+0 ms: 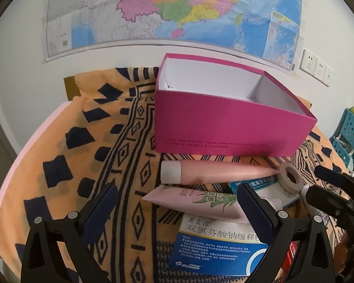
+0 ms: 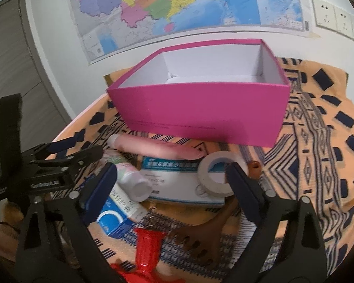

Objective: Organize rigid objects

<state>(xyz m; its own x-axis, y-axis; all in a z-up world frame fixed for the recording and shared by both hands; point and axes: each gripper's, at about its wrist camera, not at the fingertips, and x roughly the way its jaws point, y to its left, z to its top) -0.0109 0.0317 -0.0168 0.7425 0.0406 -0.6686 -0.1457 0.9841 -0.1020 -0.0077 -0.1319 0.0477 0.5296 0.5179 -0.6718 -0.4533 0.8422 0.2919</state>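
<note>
**A:** Left side first. What have you got?

**B:** My left gripper [image 1: 177, 202] is spread wide, holding nothing. Ahead of it sits the pink box [image 1: 224, 127], open-topped; as far as I can see inside, it looks bare. Between claw and box lie two tubes. The far pink tube [image 1: 214, 172] runs left to right, white cap to the left, just in front of the box wall. The nearer leaf-print tube [image 1: 195, 202] lies slantwise inside my finger span, resting on the blue-and-white medicine carton [image 1: 214, 243].

**A:** So which way does the grab go?

**B:** Judgement only: the leaf-print tube's long axis runs roughly across my fingers, so I'd turn the wrist before closing, then lift forward over the wall.

**A:** And further right?

**B:** My right gripper [image 2: 172, 184] is also wide, nothing in it. The tape roll [image 2: 218, 174] sits just inside its right finger, lying on a flat white carton [image 2: 177, 181]. A white-capped tube [image 2: 133, 181] points its cap toward me beside the left finger.

**A:** Anything one camera misses?

**B:** The right view alone shows a red plastic piece [image 2: 148, 247], a brown slotted spatula [image 2: 200, 238] and a small brown object [image 2: 254, 167] behind the tape. The left view gives the clearest look at the far tube's full length. Right is nearer the tape; left is nearer the tubes.
</note>
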